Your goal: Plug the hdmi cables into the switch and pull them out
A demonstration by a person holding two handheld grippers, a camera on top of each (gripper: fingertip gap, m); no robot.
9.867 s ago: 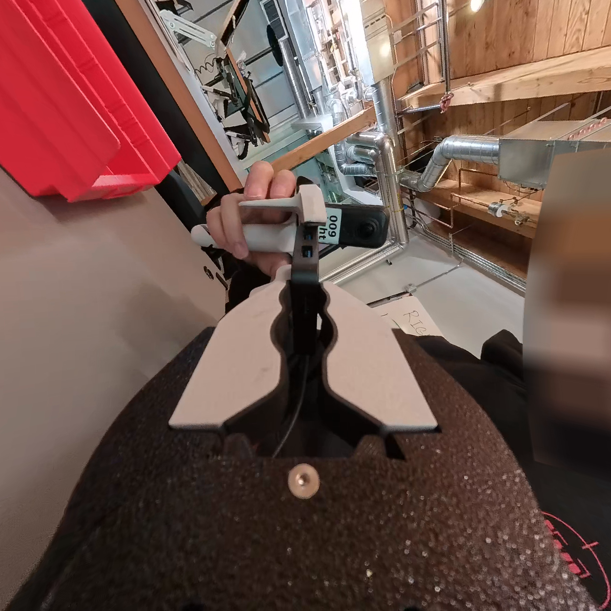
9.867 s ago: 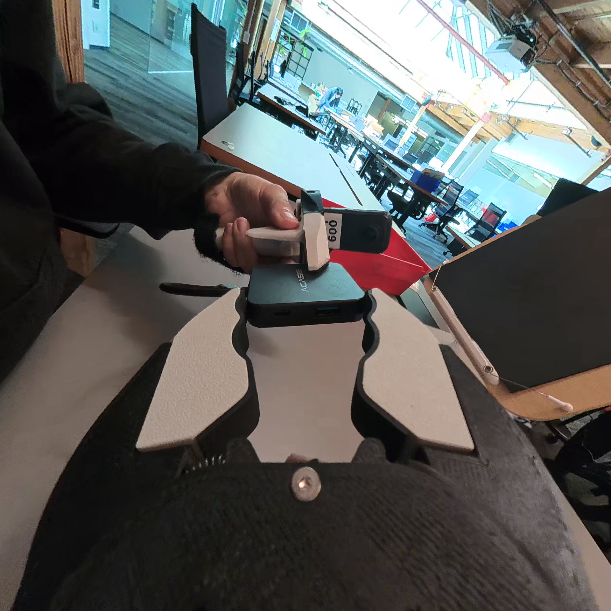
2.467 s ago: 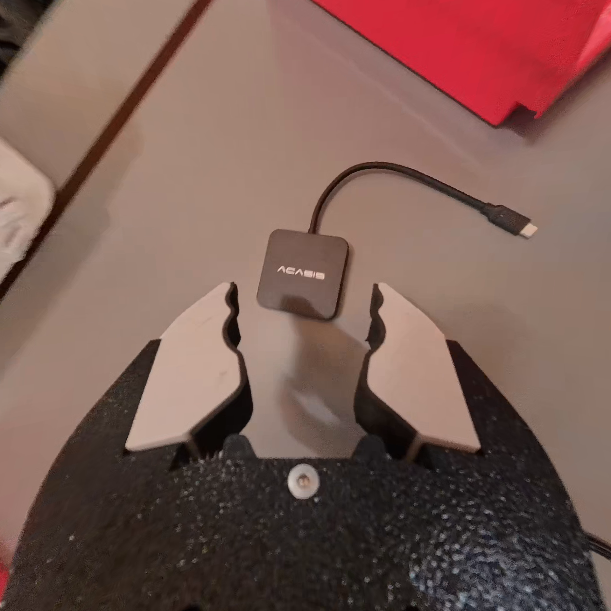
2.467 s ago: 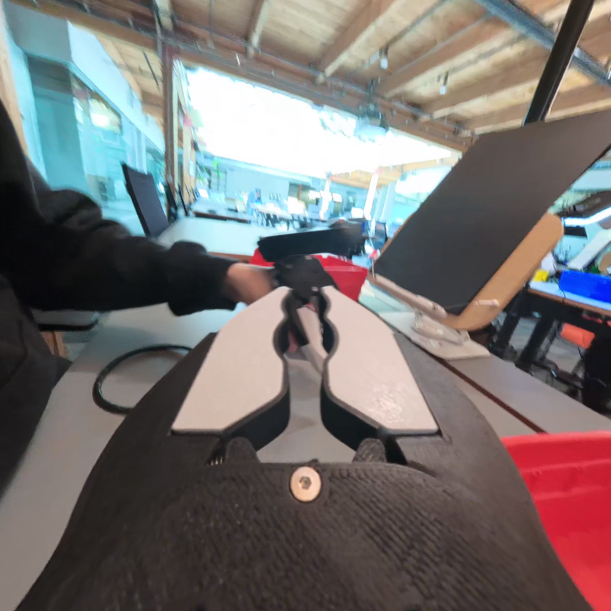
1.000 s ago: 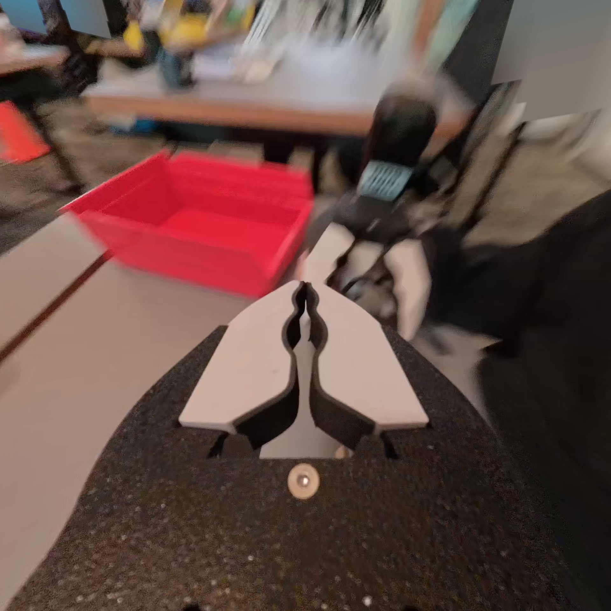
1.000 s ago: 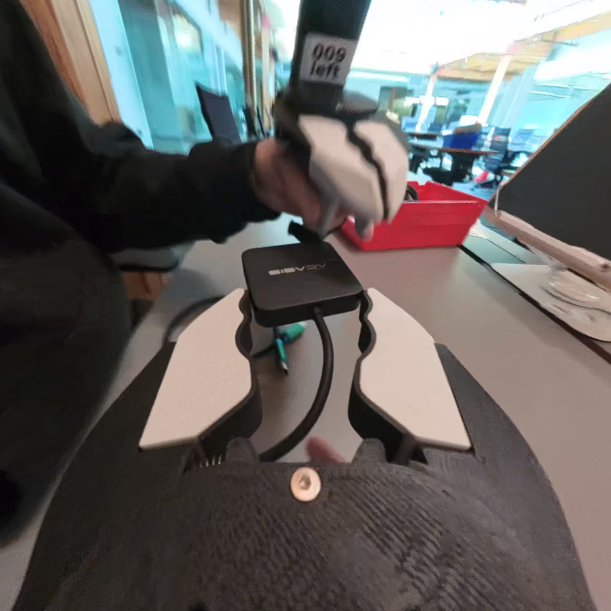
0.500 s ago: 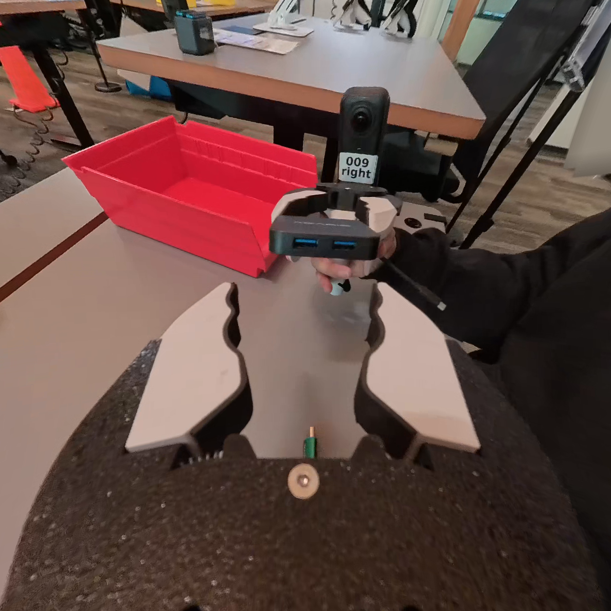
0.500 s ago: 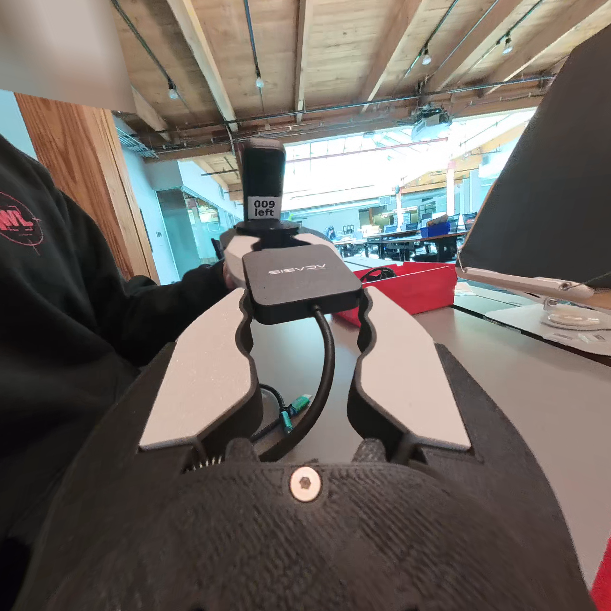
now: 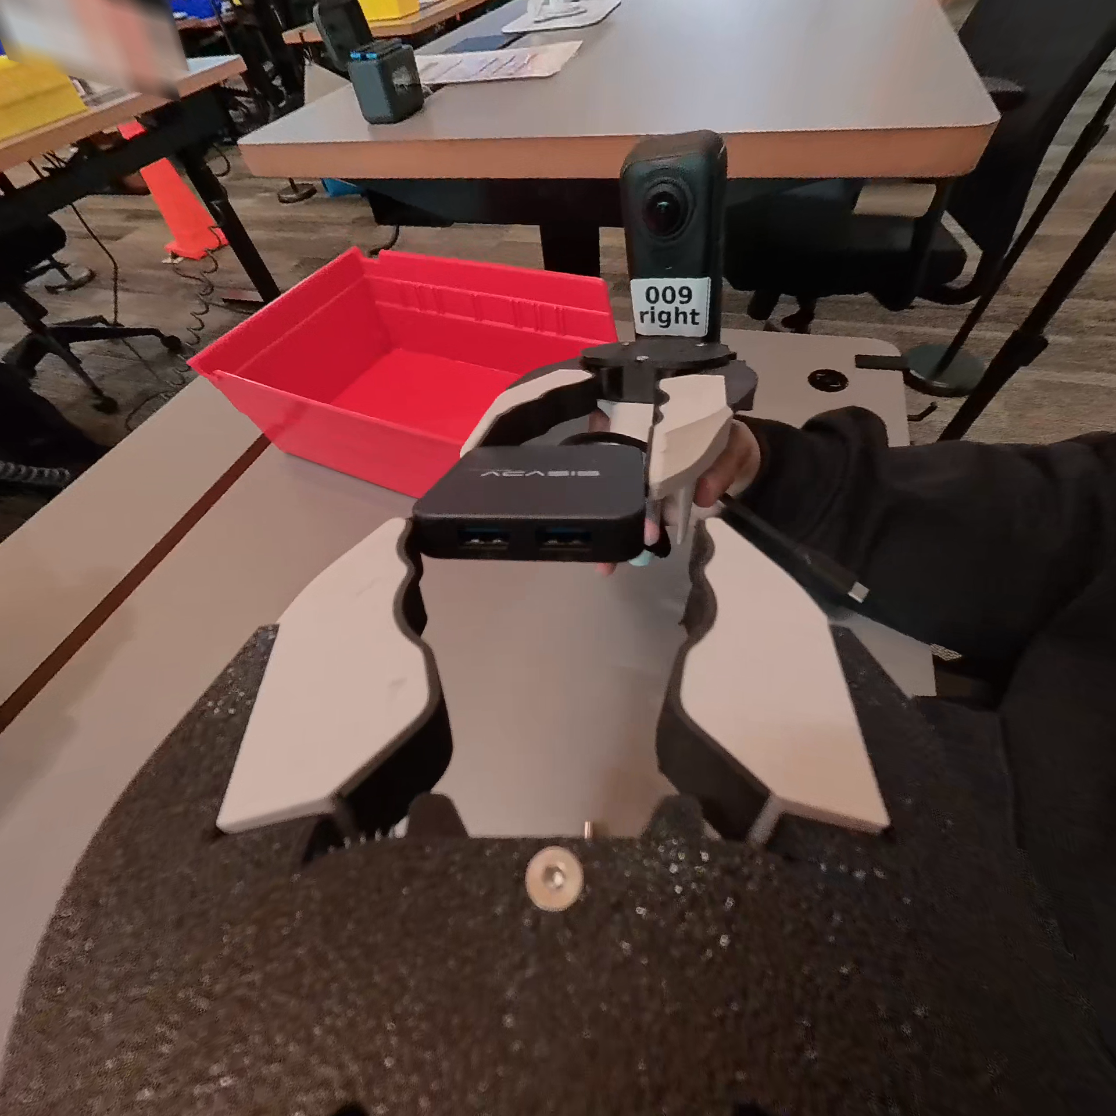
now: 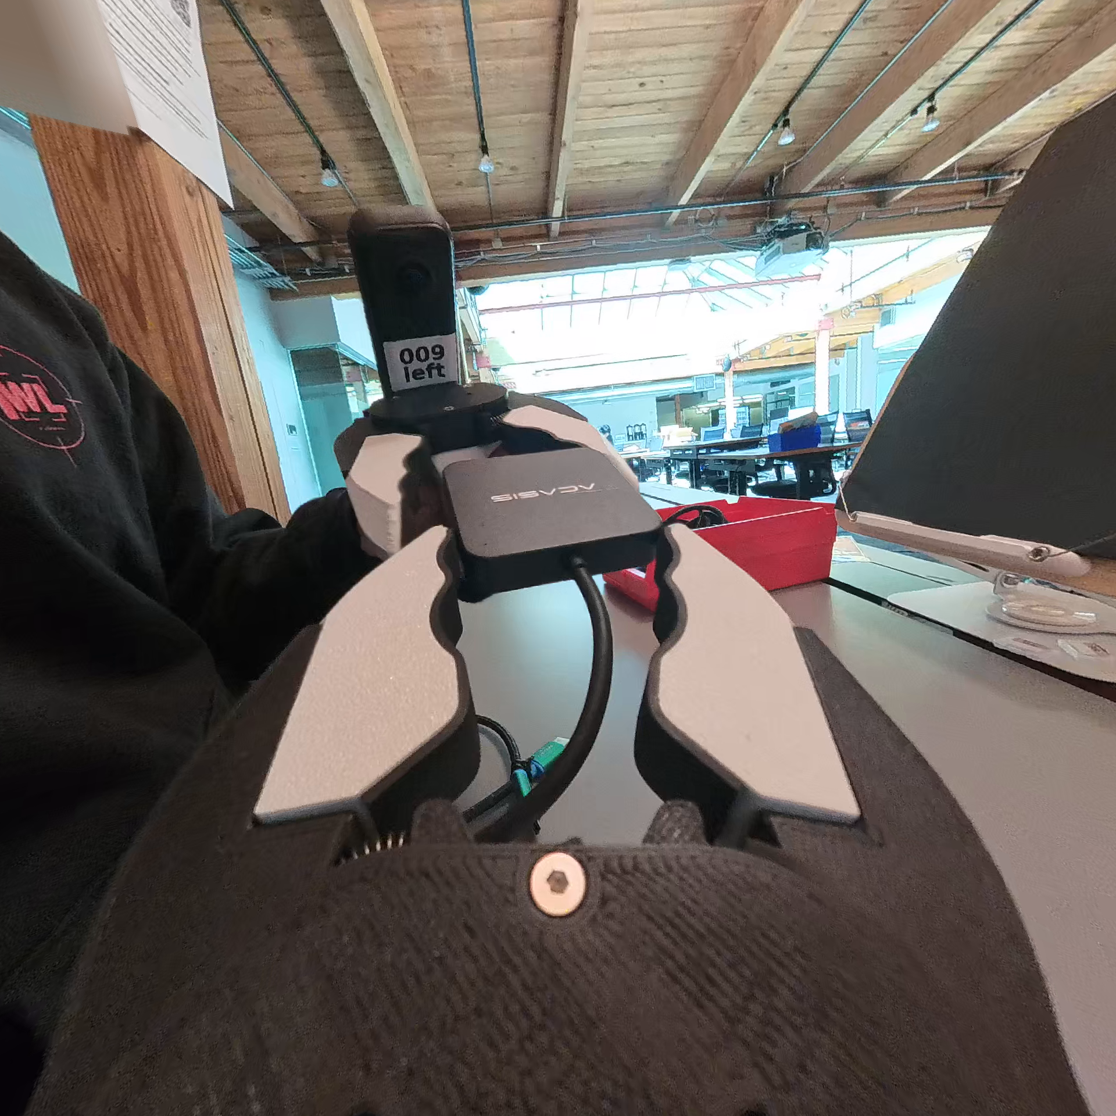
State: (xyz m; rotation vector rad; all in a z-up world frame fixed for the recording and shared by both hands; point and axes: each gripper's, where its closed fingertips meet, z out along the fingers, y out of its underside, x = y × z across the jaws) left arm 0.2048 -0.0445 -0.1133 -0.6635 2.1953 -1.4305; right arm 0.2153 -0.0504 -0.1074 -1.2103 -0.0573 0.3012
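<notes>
Left wrist view. The left gripper [image 9: 552,543] stands wide open with nothing between its fingers [image 9: 338,682]. Just beyond the fingertips, at 12 o'clock, floats the switch [image 9: 531,498], a flat black square box held above the grey counter [image 9: 151,604], its near edge showing two blue ports. The right gripper [image 9: 580,459], facing this camera, grips the switch by its sides; one grey finger [image 9: 682,447] presses the box's side at 3 o'clock, and the other reaches it from 10 o'clock. A hand [image 9: 724,459] in a black sleeve holds that gripper, which carries an upright black camera [image 9: 670,223] with a white label. The switch's own black cable [image 9: 791,555] trails toward 4 o'clock and ends in a small plug hanging free. A red bin [image 9: 392,368] sits on the counter at 11 o'clock.

Right wrist view. The right gripper [image 10: 555,546] is partly closed, its two fingers [image 10: 386,670] clamped on opposite sides of the switch [image 10: 543,501], which lies level between the tips. The cable [image 10: 592,652] leaves the near edge of the box and curves down toward 6 o'clock between the fingers. Below it, on the counter [image 10: 966,694], lie cable ends with green plugs [image 10: 543,761]. The left gripper [image 10: 477,471] faces the switch from 12 o'clock, spread open, just behind the box. A red bin [image 10: 755,543] sits at 2 o'clock.
</notes>
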